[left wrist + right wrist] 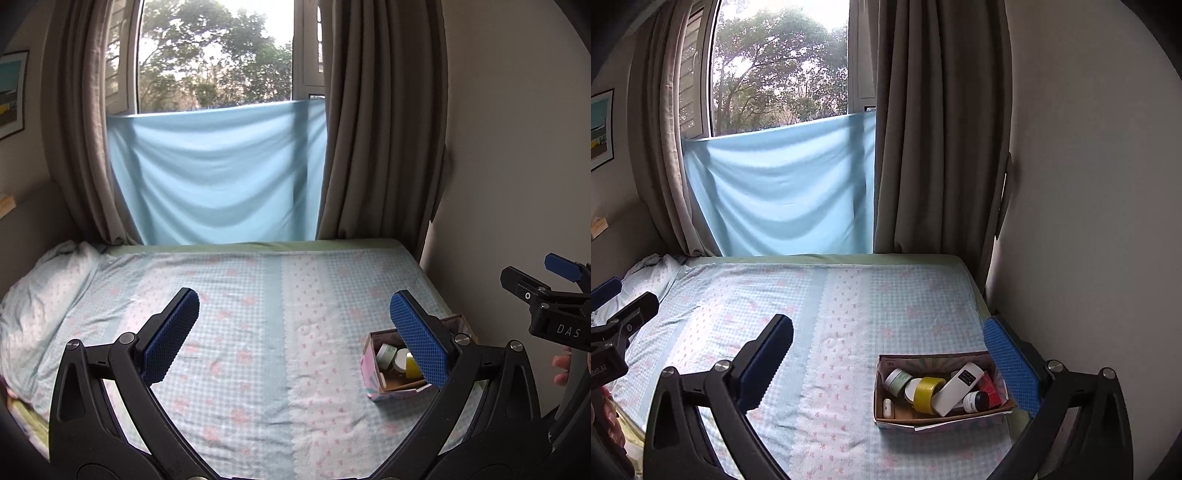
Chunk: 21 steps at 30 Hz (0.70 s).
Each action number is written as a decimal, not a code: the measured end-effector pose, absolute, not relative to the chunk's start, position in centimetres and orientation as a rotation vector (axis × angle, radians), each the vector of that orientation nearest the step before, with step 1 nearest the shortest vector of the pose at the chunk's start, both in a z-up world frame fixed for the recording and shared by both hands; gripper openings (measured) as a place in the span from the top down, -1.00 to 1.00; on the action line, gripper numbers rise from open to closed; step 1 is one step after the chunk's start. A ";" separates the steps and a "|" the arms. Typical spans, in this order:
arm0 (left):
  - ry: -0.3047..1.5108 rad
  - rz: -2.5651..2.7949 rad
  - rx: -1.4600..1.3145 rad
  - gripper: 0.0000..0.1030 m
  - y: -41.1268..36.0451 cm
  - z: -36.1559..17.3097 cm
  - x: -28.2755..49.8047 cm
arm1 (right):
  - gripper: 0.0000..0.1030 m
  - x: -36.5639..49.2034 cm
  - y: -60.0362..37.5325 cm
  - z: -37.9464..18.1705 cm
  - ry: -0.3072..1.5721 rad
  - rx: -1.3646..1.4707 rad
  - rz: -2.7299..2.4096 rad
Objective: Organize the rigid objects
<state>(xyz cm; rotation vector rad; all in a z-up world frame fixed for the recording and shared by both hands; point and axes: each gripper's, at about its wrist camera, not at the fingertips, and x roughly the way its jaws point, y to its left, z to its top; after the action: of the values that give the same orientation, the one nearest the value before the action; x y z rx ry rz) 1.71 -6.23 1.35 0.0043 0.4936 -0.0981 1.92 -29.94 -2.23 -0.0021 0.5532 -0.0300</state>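
Note:
A small cardboard box [897, 416] with a pastel outside sits on the bed near its right edge. Inside lie a yellow tape roll [926, 392], a white remote-like device [956, 387], a pale green jar [897, 380], a dark-capped bottle [976, 401], a red item [990, 387] and a small white case [888, 407]. The same box [373, 376] shows in the left wrist view, partly behind my finger. My left gripper [294, 336] is open and empty above the bed. My right gripper [889, 365] is open and empty, raised over the box's left side.
The bed [827, 325] has a blue checked sheet with pink flowers and a pillow [40, 299] at the left. A wall [1089, 221] runs along the bed's right side. Curtains [931, 147] and a hanging blue cloth [783, 192] cover the window behind.

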 end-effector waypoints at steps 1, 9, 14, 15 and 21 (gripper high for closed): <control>0.495 -0.102 0.002 -1.00 -6.3 1.3 1.8 | -1.00 1.8 -30.0 -2.1 0.550 -0.004 -0.032; 0.493 -0.110 -0.005 -1.00 -7.2 1.2 2.3 | -1.00 2.0 -30.5 -2.1 0.543 -0.007 -0.042; 0.493 -0.107 -0.008 -1.00 -7.4 1.1 2.5 | -1.00 2.3 -30.7 -2.2 0.550 -0.007 -0.038; 0.494 -0.107 -0.008 -1.00 -7.5 1.1 2.7 | -1.00 2.3 -30.7 -2.2 0.550 -0.006 -0.037; 0.500 -0.107 0.000 -1.00 -7.9 1.0 3.1 | -1.00 2.7 -30.9 -2.0 0.553 -0.003 -0.036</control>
<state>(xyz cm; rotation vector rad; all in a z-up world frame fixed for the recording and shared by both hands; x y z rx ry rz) 3.07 -7.85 1.01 -0.0004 0.5002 -0.1067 2.66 -30.91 -2.03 -0.0027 0.5535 -0.0356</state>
